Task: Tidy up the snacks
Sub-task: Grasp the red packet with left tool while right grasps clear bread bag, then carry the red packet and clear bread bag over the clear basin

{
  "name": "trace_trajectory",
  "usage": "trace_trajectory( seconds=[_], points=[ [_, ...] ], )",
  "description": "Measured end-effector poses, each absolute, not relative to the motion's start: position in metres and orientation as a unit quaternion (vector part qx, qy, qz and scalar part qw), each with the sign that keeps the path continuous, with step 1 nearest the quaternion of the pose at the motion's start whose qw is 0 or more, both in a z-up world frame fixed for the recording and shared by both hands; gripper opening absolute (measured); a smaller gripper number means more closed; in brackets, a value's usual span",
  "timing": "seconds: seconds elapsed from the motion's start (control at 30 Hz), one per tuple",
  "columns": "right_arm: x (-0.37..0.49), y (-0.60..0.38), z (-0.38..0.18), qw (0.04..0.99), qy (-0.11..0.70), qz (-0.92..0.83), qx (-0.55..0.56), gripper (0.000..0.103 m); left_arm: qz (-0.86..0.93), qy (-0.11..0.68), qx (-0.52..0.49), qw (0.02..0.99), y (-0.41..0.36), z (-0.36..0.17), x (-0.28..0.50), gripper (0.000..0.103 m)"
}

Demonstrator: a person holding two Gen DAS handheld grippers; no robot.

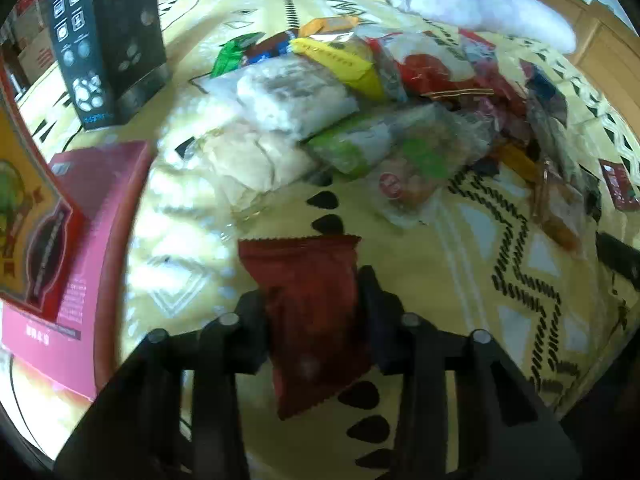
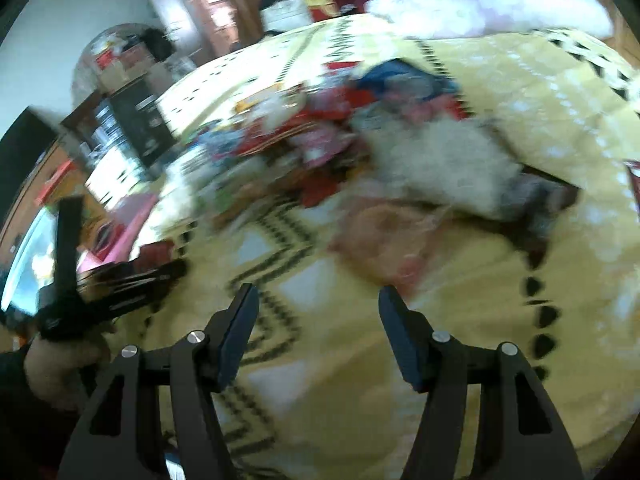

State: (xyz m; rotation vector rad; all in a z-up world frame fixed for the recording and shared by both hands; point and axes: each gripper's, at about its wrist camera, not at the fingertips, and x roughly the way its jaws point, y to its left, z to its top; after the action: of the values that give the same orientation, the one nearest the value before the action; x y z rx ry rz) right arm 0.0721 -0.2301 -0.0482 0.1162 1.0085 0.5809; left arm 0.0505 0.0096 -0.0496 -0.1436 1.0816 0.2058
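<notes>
Left gripper (image 1: 316,308) is nearest the lens, jaws pinched onto a dark red snack packet (image 1: 308,300), gripping it mid-body with the serrated top edge sticking out ahead of the fingers. Packet looks lifted off the yellow patterned blanket (image 1: 460,300), not resting on it, though the fisheye makes that hard to confirm. Snack pile (image 1: 360,112) sits further out on the blanket: white wrapped packs, green and yellow packets, red ones, all heaped and overlapping. Off to the left, a pink box (image 1: 92,248) lies just beside a red-and-gold box (image 1: 32,220), and a tall black carton (image 1: 108,40) stands upright behind them. Right gripper (image 2: 318,336) is spread wide, nothing between the fingers, hanging over bare blanket short of the pile; its view is heavily blurred, so individual items there can't be told apart. My read: this is the carry step, one packet picked and on its way to a sorting spot. I'd guess the target is near the boxes on the left, but nothing visible confirms it. Next move needs a clear drop spot and a clean release so the floppy packet doesn't snag on a finger. Right gripper is free to go for the next item; the loose heap may shift when something is pulled out.
</notes>
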Motion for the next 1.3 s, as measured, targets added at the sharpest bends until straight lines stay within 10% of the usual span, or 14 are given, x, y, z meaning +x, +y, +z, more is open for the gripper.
trace_trajectory(
  seconds=[0.47,0.6,1.3],
  points=[
    [0.129,-0.210,-0.092,0.840,0.497,0.189,0.110,0.067,0.072,0.514,-0.100,0.849,0.007,-0.039,0.040,0.038],
    [0.121,-0.211,-0.084,0.839,0.494,0.205,0.099,0.048,0.064,0.498,-0.101,0.859,0.010,-0.022,0.026,0.038],
    [0.066,-0.164,0.102,0.872,0.333,0.347,0.090,0.035,0.118,0.287,-0.099,0.945,0.077,0.163,-0.049,0.037]
  ],
)
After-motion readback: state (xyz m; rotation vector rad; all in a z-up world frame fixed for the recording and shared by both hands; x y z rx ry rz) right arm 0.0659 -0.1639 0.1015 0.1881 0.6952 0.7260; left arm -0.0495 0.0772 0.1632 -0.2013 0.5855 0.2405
